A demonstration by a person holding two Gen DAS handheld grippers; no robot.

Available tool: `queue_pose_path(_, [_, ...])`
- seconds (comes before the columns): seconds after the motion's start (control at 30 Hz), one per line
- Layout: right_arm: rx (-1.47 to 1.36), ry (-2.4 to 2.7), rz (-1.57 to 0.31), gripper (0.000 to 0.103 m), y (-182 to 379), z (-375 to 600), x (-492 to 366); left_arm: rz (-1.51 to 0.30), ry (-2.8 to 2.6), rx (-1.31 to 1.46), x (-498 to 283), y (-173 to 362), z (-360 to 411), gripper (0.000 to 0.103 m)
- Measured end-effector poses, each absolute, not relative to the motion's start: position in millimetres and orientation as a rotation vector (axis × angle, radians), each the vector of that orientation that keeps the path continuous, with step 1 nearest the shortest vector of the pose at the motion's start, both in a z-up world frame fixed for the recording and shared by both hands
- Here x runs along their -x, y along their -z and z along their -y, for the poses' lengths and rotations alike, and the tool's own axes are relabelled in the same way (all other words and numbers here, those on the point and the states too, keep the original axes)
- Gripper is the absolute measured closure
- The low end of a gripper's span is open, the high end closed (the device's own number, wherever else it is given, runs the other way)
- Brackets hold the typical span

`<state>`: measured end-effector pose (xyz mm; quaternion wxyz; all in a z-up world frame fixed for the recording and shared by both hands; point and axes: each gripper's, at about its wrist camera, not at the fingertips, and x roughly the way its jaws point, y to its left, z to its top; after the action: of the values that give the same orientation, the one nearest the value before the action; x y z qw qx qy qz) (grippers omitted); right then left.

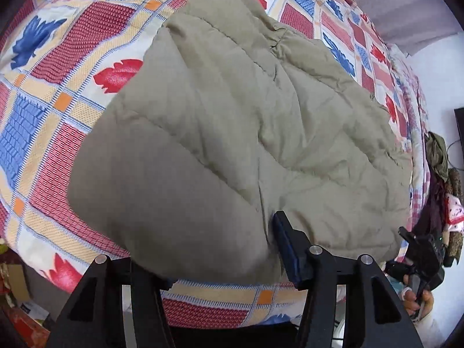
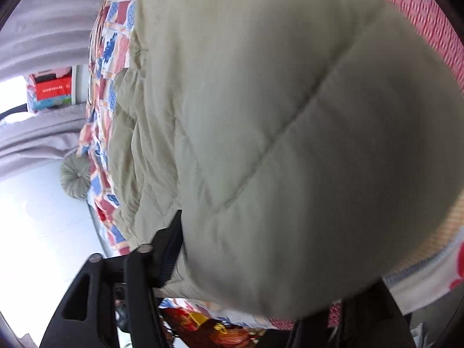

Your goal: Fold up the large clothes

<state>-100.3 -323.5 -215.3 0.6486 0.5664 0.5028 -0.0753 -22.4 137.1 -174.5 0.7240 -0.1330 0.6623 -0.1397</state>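
Olive quilted jacket (image 1: 232, 133) is spread on a bed covered by a patchwork bedspread (image 1: 52, 110), grey curtains (image 2: 43, 29) behind, while left gripper (image 1: 220, 264) and right gripper (image 2: 261, 264) fingers are parted around its near edge.

Bedroom in home. Bed covered by patchwork-print quilt (image 1: 58, 92) in red, blue, cream. Grey curtains (image 2: 43, 29) by bright window. Round tufted cushion (image 2: 76, 177) on floor, clothes heap (image 1: 440, 174) beside bed.

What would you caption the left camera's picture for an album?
Padded olive jacket lying folded on a patchwork bedspread, seen from above.
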Motion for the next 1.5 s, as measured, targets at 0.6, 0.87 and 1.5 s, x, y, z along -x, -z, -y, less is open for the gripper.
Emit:
queue_pose_path(0.6, [-0.728, 0.137, -1.102, 0.076, 112, 309, 109, -1.228, 0.637, 0.139, -52, 84, -43, 0.06])
queue_pose_path(0.87, [-0.575, -0.046, -1.099, 0.076, 144, 246, 0, -1.201, 0.609, 0.048, -106, 156, 55, 0.06])
queue_pose_path(1.5, [-0.453, 0.166, -1.191, 0.094, 180, 320, -24, -1.15, 0.23, 0.004, -169, 184, -51, 0.059])
